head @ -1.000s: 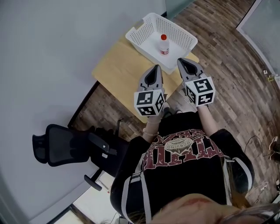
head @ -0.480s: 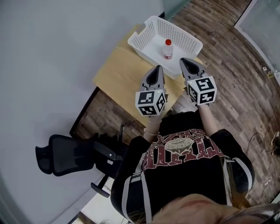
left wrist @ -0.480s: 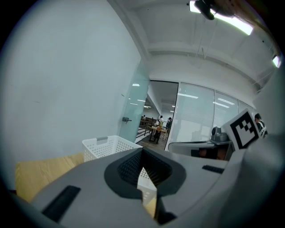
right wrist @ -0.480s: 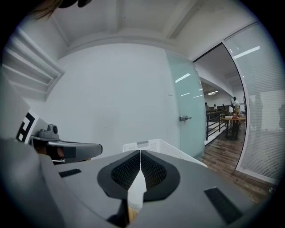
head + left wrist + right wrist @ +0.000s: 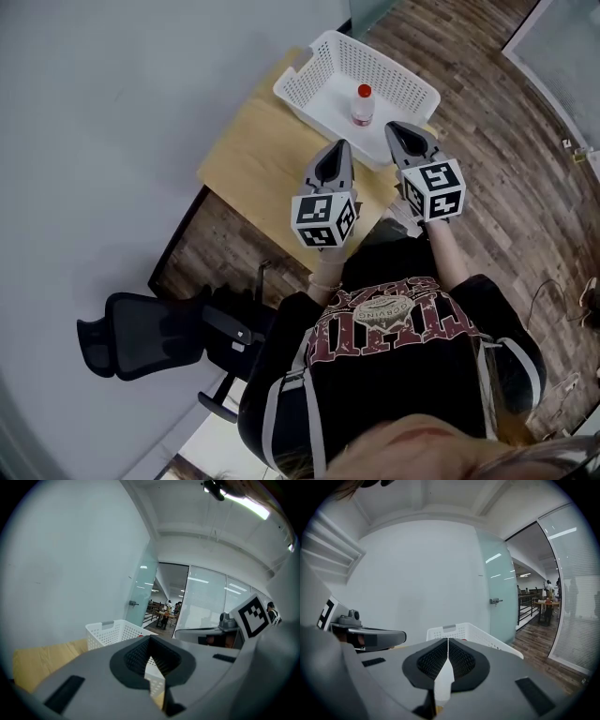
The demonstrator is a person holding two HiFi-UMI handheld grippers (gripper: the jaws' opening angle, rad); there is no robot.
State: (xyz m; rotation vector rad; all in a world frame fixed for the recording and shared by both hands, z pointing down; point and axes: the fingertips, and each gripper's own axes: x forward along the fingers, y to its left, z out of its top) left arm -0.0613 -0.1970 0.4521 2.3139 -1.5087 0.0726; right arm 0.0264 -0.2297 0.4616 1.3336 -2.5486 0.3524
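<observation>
You're holding both pairs of jaws together, empty. The small red-capped clear plastic bottle [image 5: 362, 105] is standing upright in the white perforated basket [image 5: 323, 89] — just beyond your right gripper [image 5: 397, 131], farther from your left gripper [image 5: 337, 150].

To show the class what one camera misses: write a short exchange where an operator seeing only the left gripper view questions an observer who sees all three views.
Operator: Is anything inside the white basket?
Observer: Yes, a small bottle with a red cap stands upright in it.
Operator: Is the right gripper open?
Observer: No, its jaws are together, with nothing between them.
Operator: Anything on the floor near the table?
Observer: A black office chair, on the person's left.
</observation>
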